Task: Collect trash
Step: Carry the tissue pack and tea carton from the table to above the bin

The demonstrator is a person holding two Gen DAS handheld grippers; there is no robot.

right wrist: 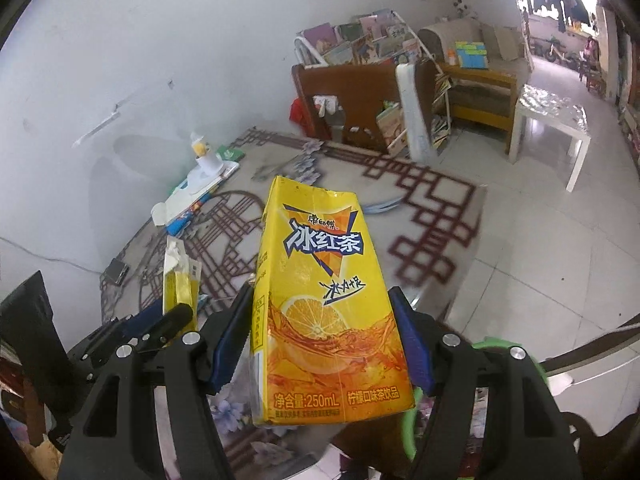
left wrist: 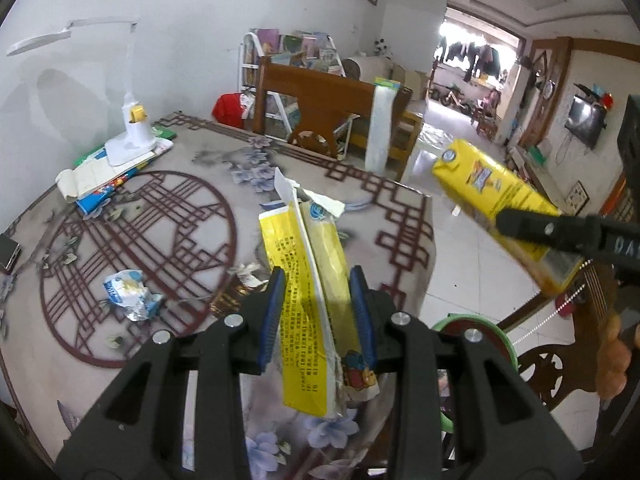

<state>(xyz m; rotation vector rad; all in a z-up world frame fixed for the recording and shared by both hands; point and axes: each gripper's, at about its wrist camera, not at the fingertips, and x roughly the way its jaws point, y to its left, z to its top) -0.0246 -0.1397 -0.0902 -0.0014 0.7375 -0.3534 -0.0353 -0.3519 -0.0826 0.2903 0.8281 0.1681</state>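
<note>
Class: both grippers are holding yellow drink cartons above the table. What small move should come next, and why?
Probably carry both over the green bin and let go. The left gripper grips a torn carton, the right gripper an iced tea carton. A crumpled wrapper lies on the table.

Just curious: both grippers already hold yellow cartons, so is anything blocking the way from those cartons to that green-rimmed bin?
Nothing visible blocks it. The torn carton and tea carton hang in air, the green-rimmed bin just below, mostly hidden.

Yellow-orange tea carton [right wrist: 320,304]; yellow torn carton [left wrist: 316,300]; maroon-lattice floral tablecloth [left wrist: 160,220].
</note>
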